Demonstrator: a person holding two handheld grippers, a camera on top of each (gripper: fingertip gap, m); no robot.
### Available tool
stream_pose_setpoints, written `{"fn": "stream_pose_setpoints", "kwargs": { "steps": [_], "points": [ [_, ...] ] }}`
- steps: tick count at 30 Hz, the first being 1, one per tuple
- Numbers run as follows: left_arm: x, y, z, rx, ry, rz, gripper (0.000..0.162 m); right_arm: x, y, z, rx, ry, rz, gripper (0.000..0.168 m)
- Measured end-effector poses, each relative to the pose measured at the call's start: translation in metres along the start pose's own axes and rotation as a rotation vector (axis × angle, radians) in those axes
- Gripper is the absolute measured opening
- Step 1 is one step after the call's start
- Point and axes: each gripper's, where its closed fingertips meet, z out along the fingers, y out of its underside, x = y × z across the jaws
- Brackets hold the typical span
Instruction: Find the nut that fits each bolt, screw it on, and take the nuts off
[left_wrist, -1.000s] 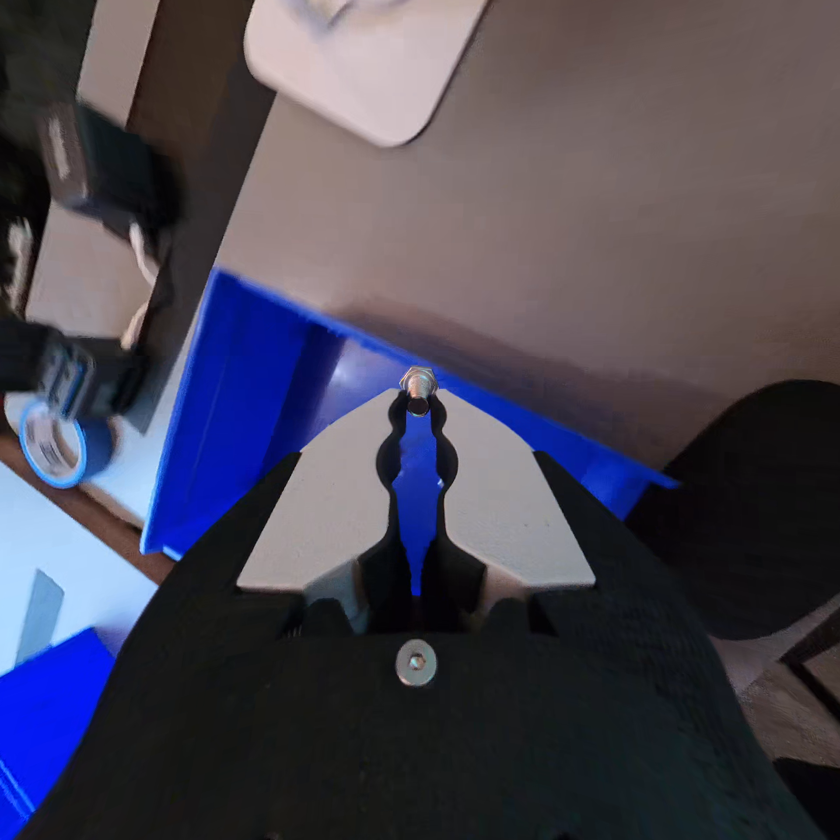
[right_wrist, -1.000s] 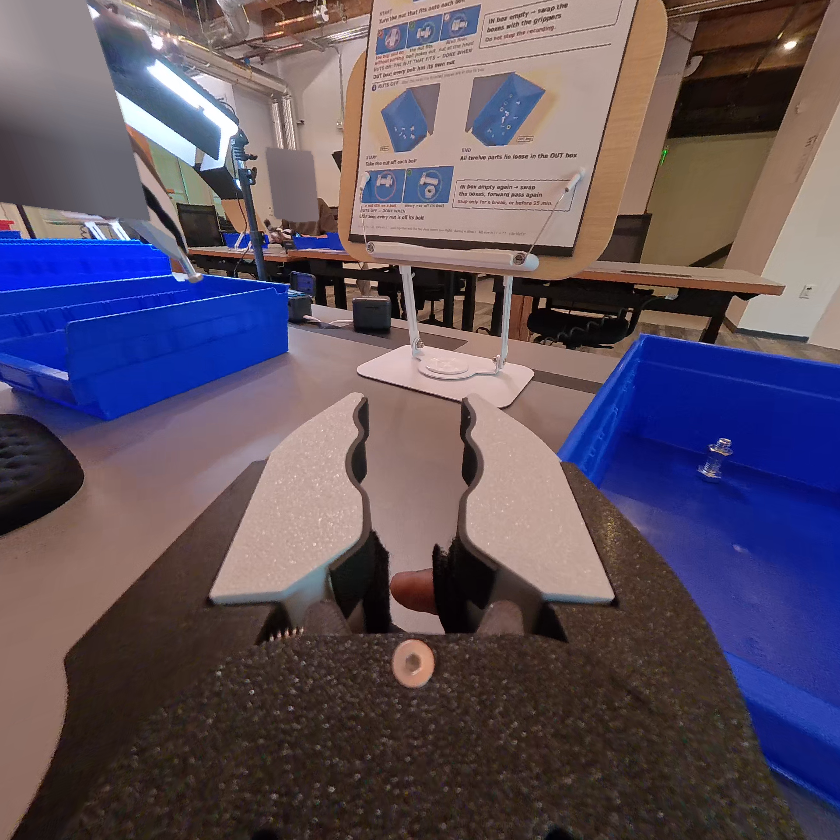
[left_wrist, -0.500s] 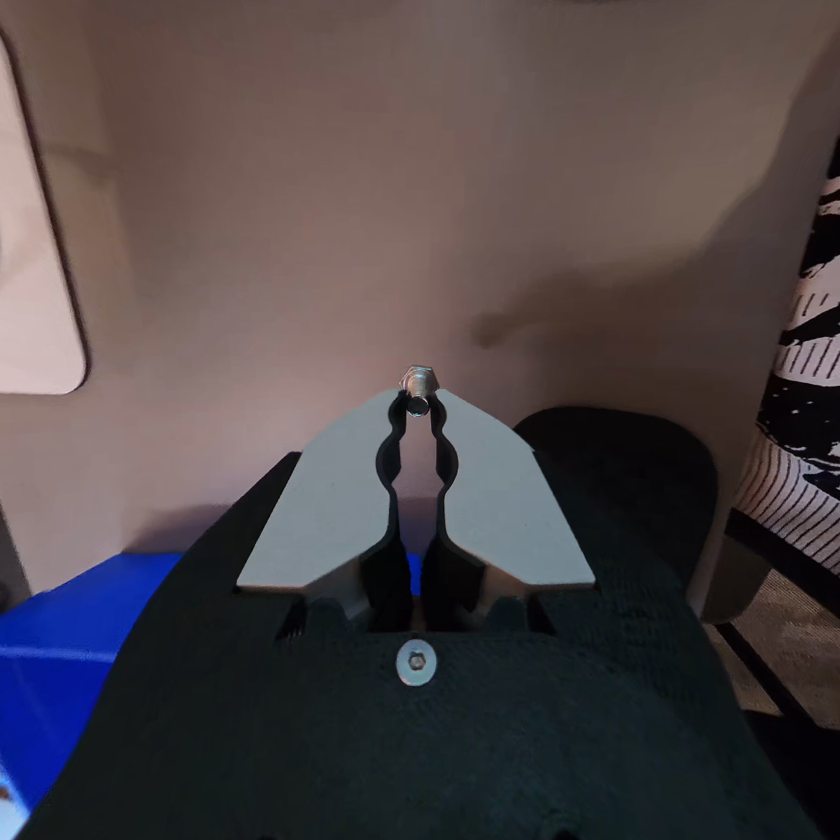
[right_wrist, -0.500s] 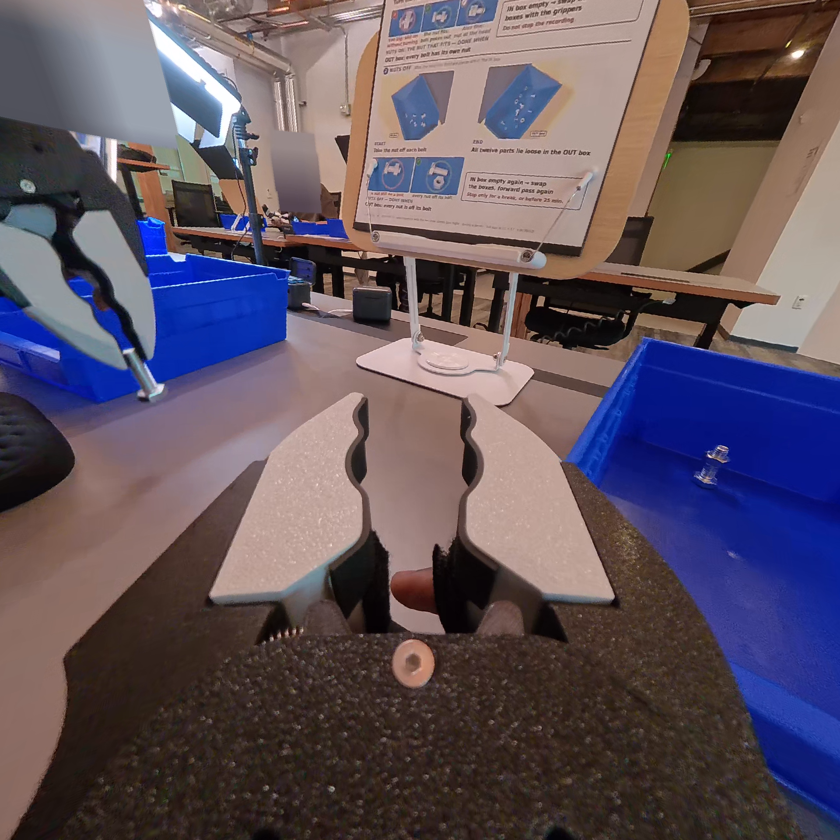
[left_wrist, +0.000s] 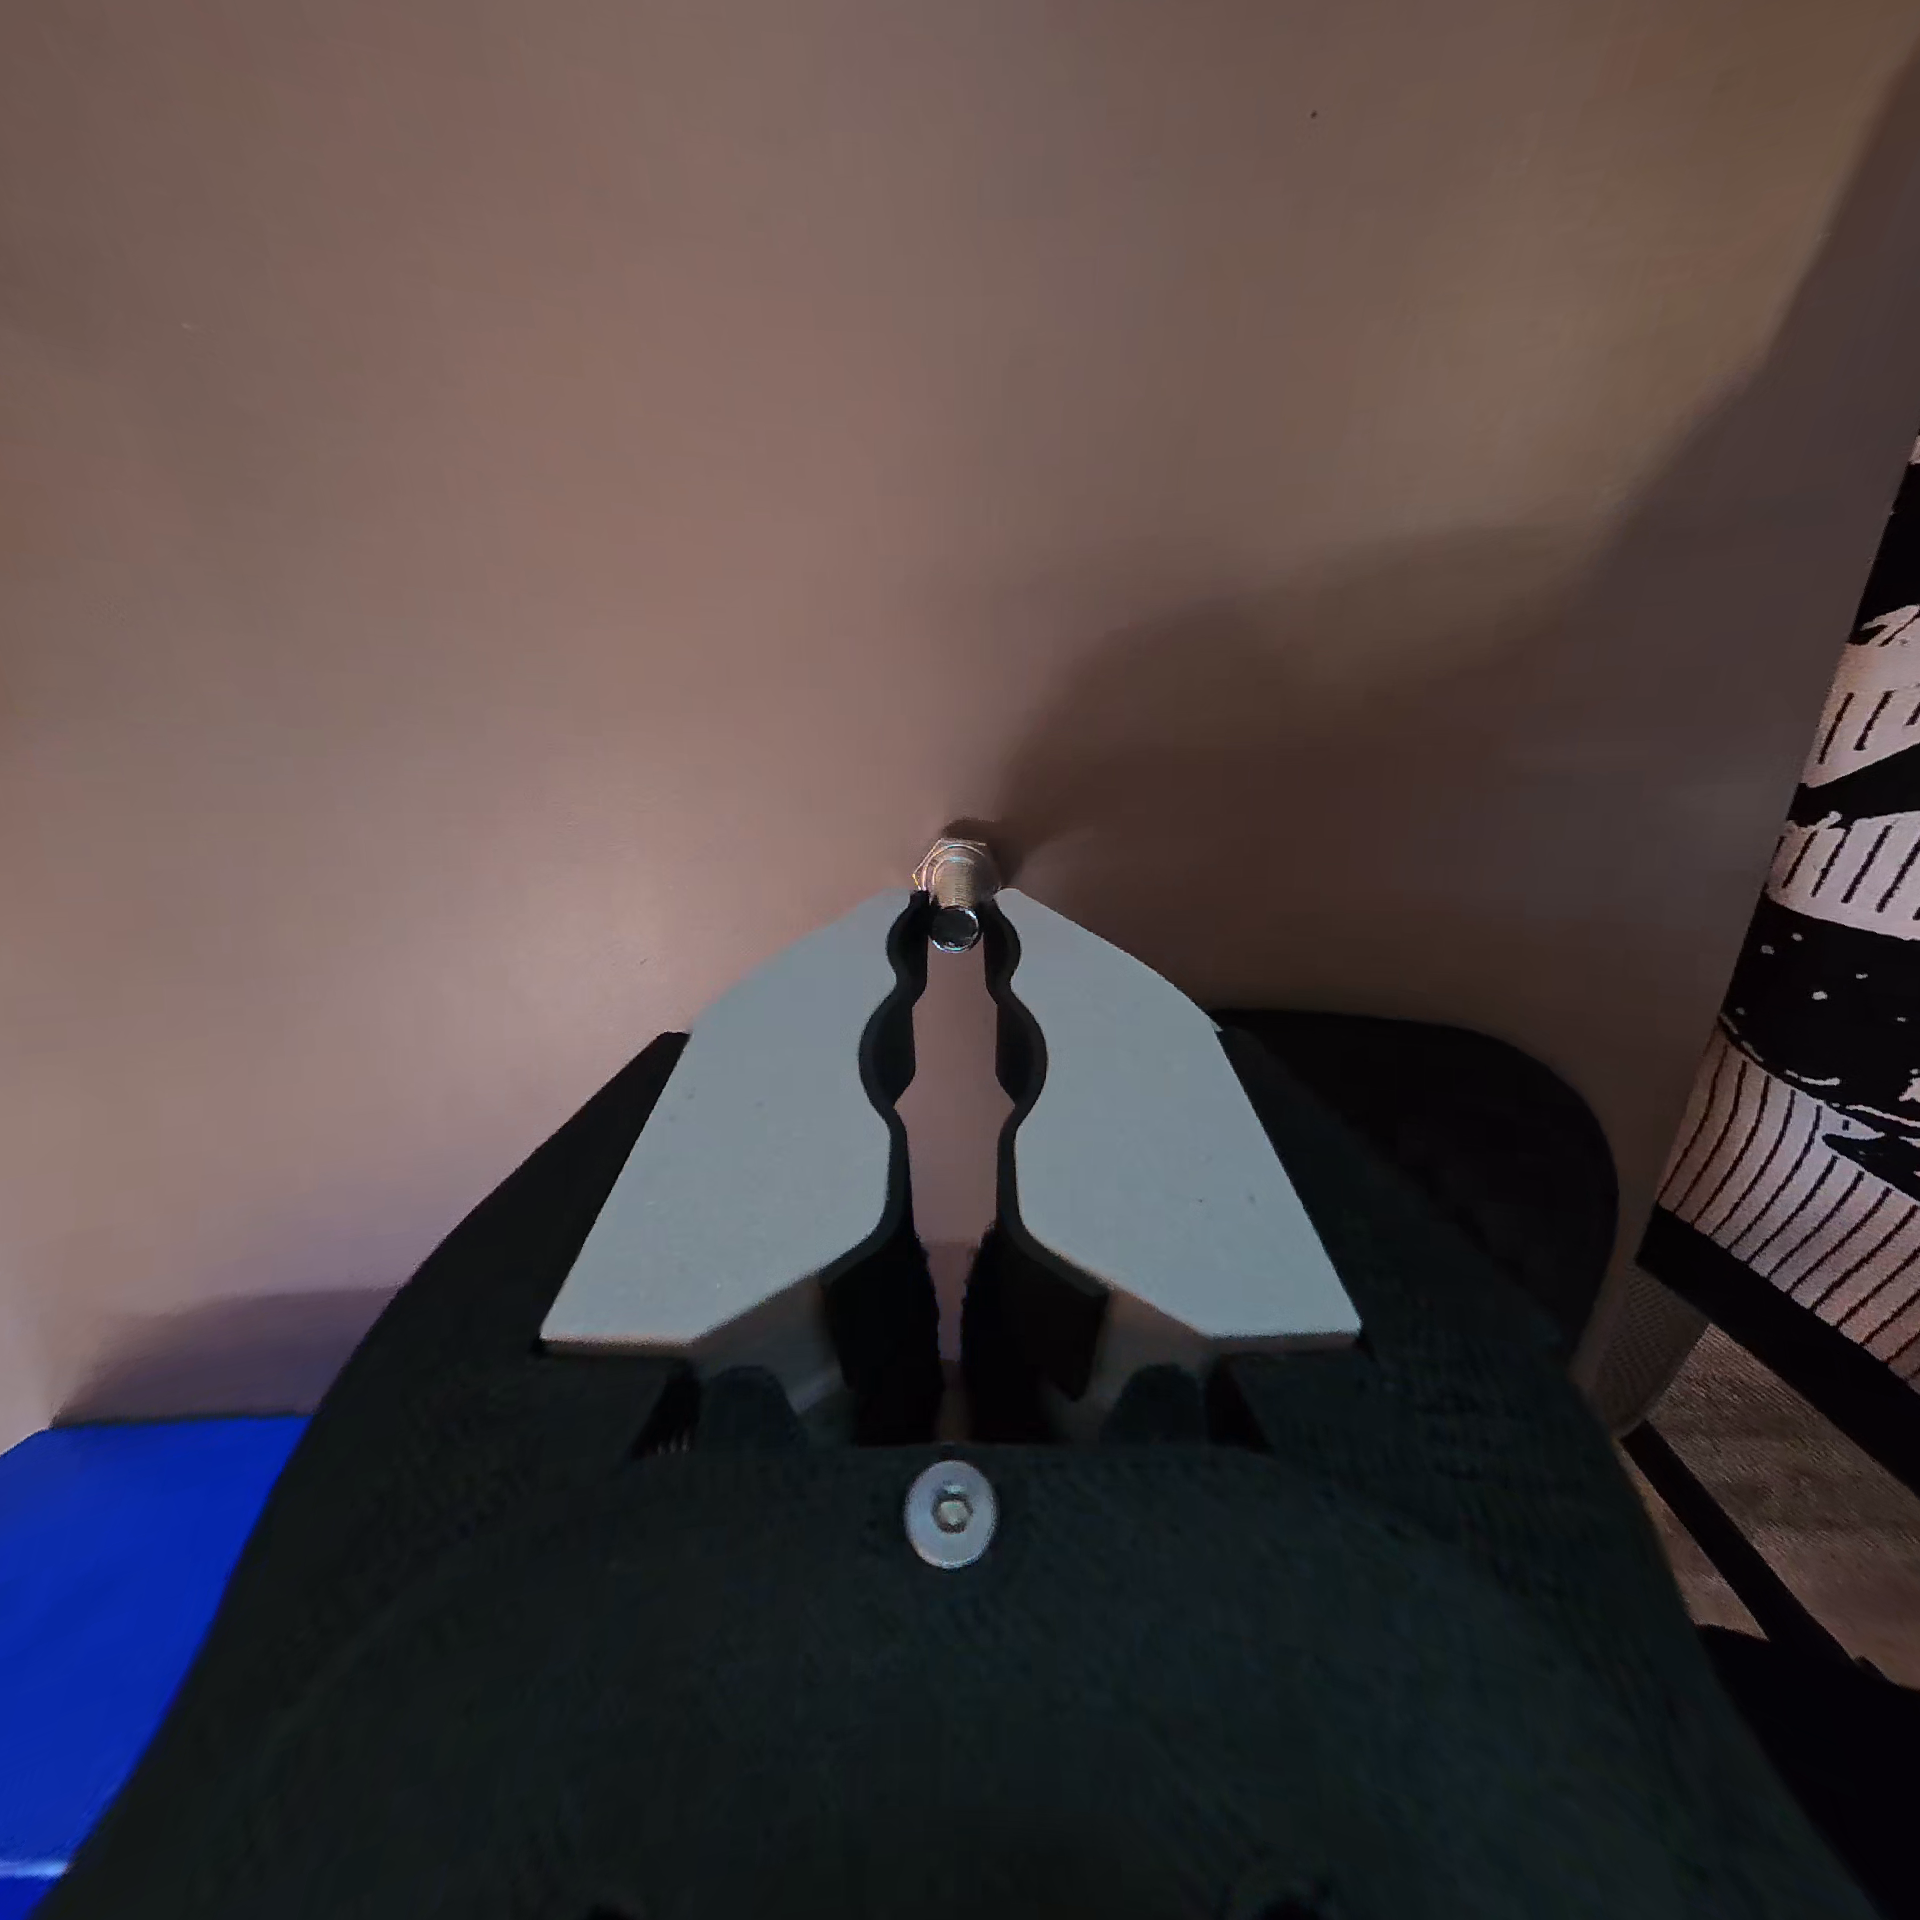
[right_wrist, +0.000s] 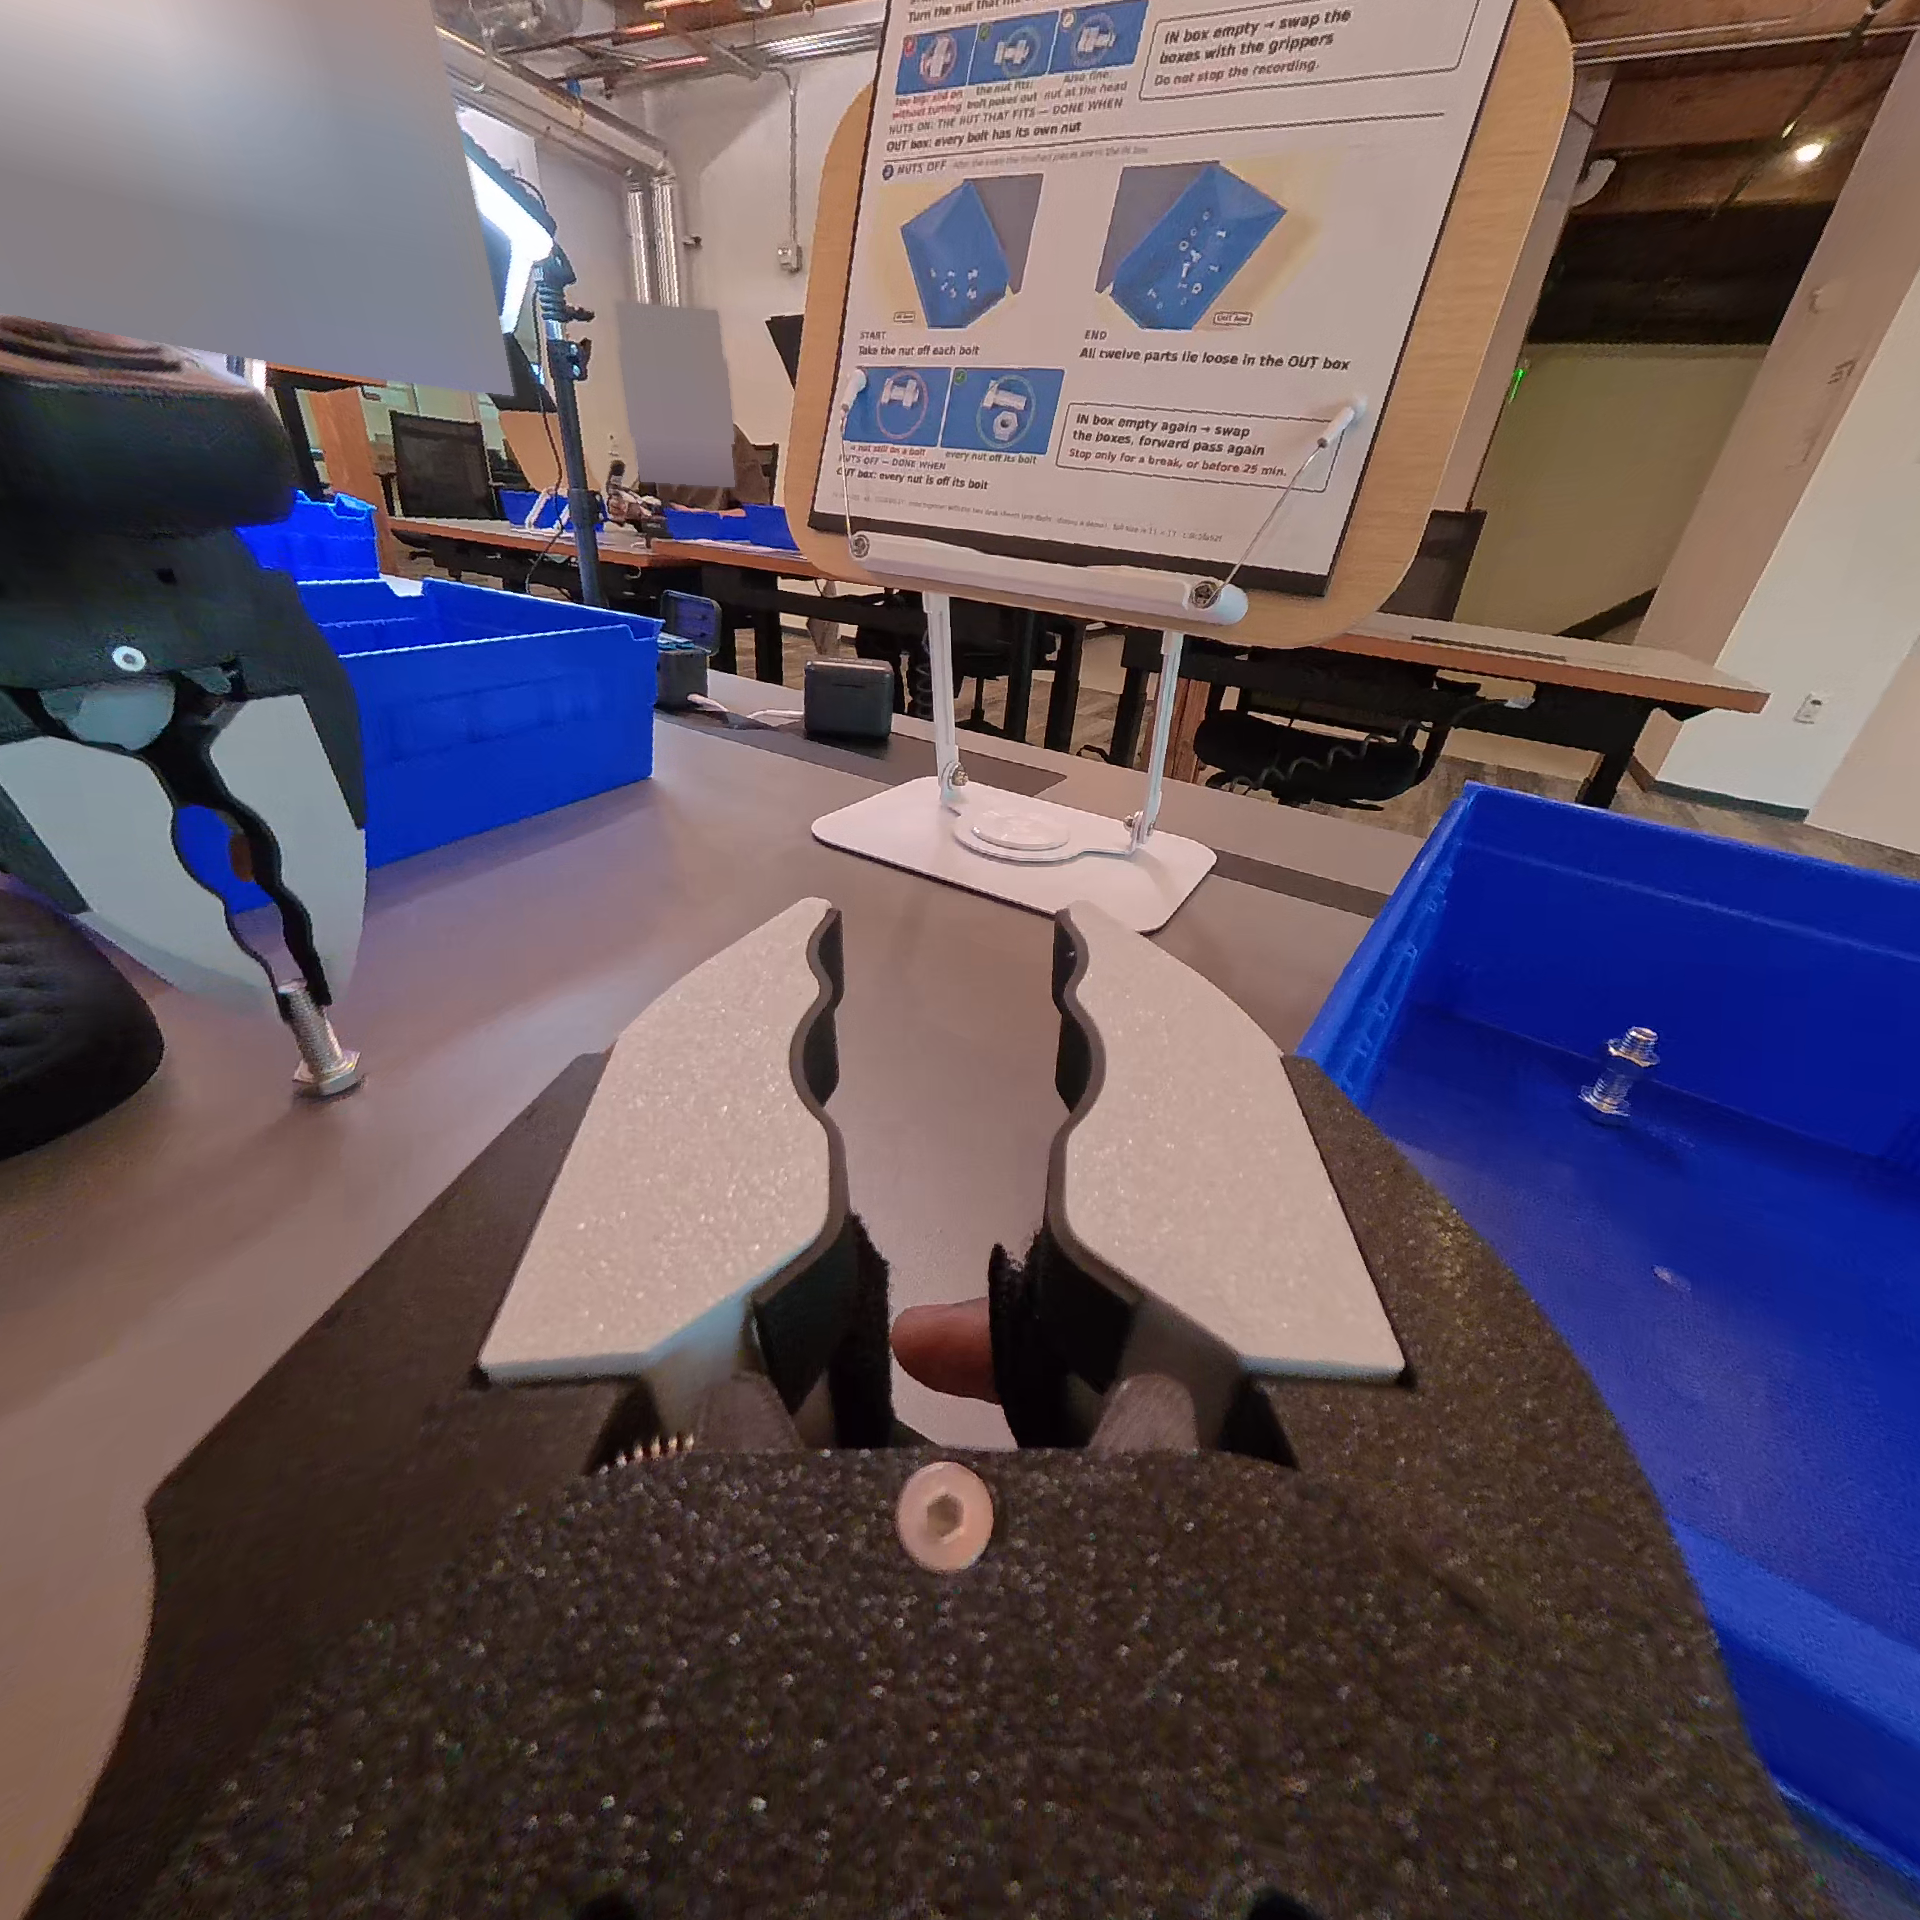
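The left tool (right_wrist: 296, 987) was closed on the threaded end of a bolt (right_wrist: 317, 1044), held head-down so that the hexagonal head rested on the grey worktop (right_wrist: 582, 997), just beside a black pad (right_wrist: 62, 1039). In the left wrist view the same bolt (left_wrist: 958, 896) stuck out past the tips, pinched only at its end; whether a nut sat on it could not be told. Standing it on its head probably steadied it, so the free tool could come at it. The right tool (right_wrist: 940, 935) hung empty above the worktop, its jaws partly open, aimed toward a white stand (right_wrist: 1018, 847) carrying an instruction sheet. To its right, a blue bin (right_wrist: 1662, 935) held another bolt with a nut (right_wrist: 1616, 1075), standing upright. A second blue bin (right_wrist: 499, 707) lay behind the left tool.
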Motion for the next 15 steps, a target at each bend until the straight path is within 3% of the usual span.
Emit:
{"fn": "stream_pose_setpoints", "kwargs": {
  "steps": [4,7,11,15],
  "points": [
    [-0.002,-0.001,0.000,0.014,-0.006,-0.017,0.011,0.000,0.000,0.000,-0.001,0.000,0.001,0.039],
    [-0.008,-0.002,-0.011,0.055,-0.027,-0.056,0.024,0.000,0.000,0.000,0.001,0.000,0.003,0.039],
    [-0.023,0.009,-0.056,0.166,-0.107,-0.137,0.038,0.001,0.000,0.000,0.004,-0.001,0.010,0.039],
    [-0.059,0.059,-0.110,0.234,-0.257,-0.320,0.038,0.001,0.000,0.000,0.006,-0.003,0.011,0.039]
  ]
}}
